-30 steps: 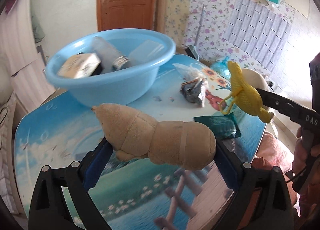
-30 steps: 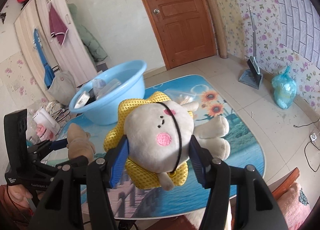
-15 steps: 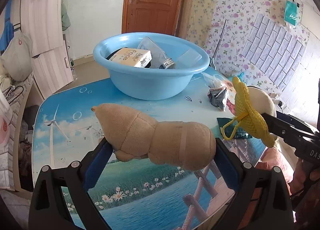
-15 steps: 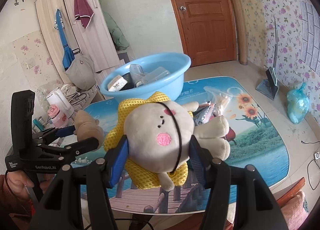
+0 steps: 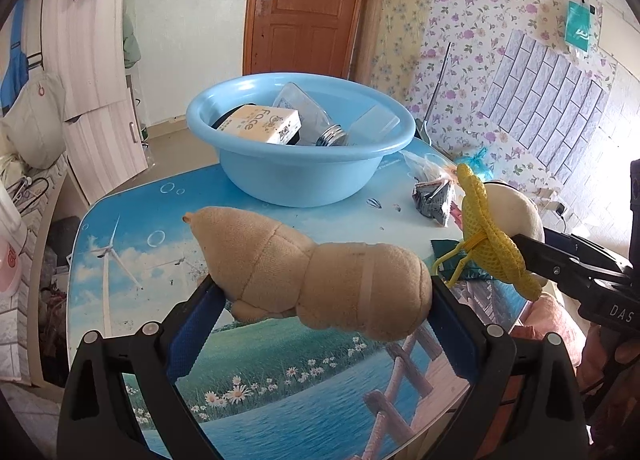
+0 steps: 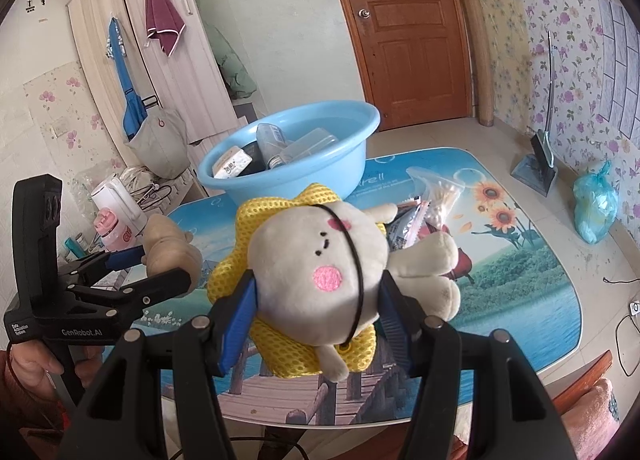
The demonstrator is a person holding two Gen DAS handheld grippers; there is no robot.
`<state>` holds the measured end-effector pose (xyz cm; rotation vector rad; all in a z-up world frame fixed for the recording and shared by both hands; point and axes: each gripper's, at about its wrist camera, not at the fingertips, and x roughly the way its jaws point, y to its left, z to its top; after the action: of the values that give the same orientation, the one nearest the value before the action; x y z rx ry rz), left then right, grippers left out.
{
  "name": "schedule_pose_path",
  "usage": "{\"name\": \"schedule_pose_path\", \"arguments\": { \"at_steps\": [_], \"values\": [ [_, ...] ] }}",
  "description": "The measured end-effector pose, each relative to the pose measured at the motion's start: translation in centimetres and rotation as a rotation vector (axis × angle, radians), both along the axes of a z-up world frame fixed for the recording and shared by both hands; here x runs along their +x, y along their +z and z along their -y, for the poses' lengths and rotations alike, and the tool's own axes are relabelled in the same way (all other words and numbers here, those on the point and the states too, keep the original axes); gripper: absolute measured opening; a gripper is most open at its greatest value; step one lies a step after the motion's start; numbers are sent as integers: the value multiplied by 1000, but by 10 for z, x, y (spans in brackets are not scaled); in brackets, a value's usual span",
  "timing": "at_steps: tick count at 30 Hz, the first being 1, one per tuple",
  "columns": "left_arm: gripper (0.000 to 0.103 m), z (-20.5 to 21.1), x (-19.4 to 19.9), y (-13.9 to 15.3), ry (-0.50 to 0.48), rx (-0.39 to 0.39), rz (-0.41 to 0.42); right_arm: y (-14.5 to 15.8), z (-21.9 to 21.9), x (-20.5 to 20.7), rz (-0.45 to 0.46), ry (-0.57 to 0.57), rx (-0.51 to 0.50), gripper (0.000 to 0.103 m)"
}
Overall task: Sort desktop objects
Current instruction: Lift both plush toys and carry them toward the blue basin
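Both toys have risen nearer the basin (image 5: 300, 147); your left gripper (image 5: 320, 300) clamps the tan plush (image 5: 312, 272), your right gripper (image 6: 316, 300) the white doll (image 6: 320, 264) — releasing both together risks a collision or a bounce off the rim.

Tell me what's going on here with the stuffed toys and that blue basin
A person is clearing a table with two handheld grippers. The left gripper is shut on a tan plush toy, the right gripper on a white plush toy with a yellow mesh collar. Both are held above the table, short of the blue basin, which already holds a box, a jar and a clear container.
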<state>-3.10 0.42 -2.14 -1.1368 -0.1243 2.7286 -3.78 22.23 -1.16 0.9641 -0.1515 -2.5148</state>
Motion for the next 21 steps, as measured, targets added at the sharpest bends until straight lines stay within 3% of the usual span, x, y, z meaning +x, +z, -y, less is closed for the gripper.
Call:
{"name": "schedule_pose_path", "arguments": {
  "at_steps": [21],
  "values": [
    [98, -1, -4, -1, 11, -7, -1, 0, -7, -7, -5, -10, -25, 58]
  ]
}}
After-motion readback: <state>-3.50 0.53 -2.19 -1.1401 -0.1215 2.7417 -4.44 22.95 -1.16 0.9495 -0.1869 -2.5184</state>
